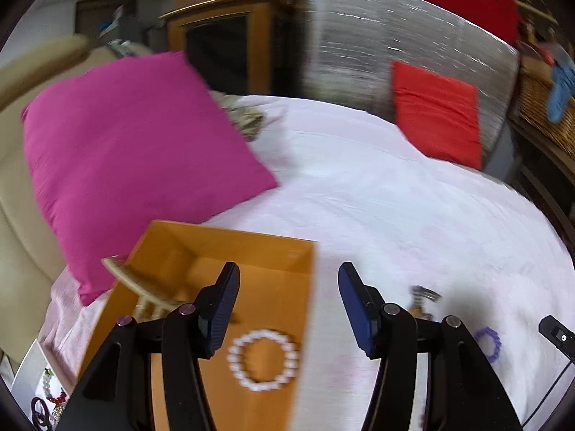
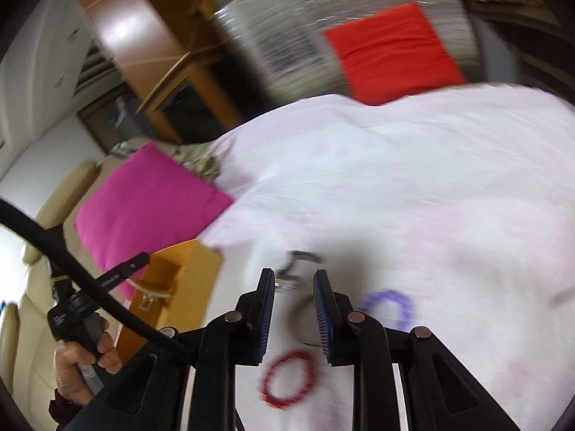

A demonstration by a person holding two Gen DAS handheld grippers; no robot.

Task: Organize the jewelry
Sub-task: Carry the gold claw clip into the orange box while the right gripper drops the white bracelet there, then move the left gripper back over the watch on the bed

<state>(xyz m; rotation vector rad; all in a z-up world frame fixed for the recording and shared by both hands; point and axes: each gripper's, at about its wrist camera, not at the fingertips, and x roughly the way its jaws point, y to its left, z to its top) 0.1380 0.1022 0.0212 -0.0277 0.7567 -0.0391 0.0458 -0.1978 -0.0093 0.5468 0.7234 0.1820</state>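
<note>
A box (image 1: 251, 287) made of orange card sits on a bed with a white sheet (image 1: 413, 215), next to a pink pillow (image 1: 125, 151). In the box lies a ring of white beads (image 1: 264, 359), flat on the bottom, and a pale comb (image 1: 143, 287) leans over the box's left wall. The left tongs (image 1: 287, 305) stand wide with nothing between them, part over the box and part over the sheet. Out on the sheet lie three more things: a purple ring (image 2: 390, 307), a red ring (image 2: 289, 377) and a small silver piece (image 2: 294, 269) that is too blurry to name. The right tongs (image 2: 294, 318) stand narrow, a little apart, and hold nothing; the red ring shows on the sheet just below their tips, the silver piece just past them, and the purple ring off to the right. A hand (image 2: 82, 370) holds the left tongs' grip. I think the bead rings are light and floppy, on a stretchy string, and the round beads may be slippery. A good way may be to pinch across one side of a ring, over a bead or two, and lift slowly so that it hangs. The soft sheet may bunch up if the tips press down hard. The silver piece looks small and thin, so it may need a careful pinch in its middle.
</note>
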